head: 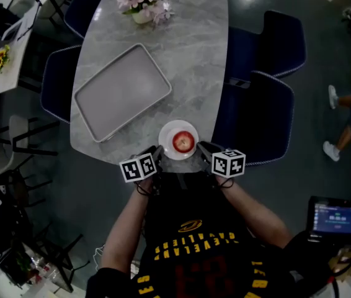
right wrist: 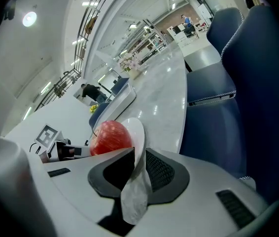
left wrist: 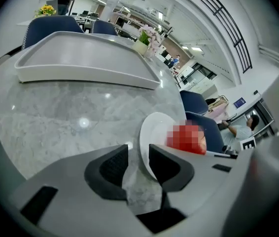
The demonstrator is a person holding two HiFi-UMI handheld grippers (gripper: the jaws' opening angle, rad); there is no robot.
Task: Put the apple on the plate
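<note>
A red apple lies on a small white plate at the near edge of the marble table. My two grippers flank the plate. The left gripper is open; in the left gripper view the plate's rim stands between its jaws, close to the right pad, with the apple just beyond. The right gripper is shut on the plate's other rim; there the apple sits right behind the left pad.
A large grey tray lies on the table to the left and beyond the plate. A flower pot stands at the far end. Dark blue chairs line the right side, others the left. A person walks at the far right.
</note>
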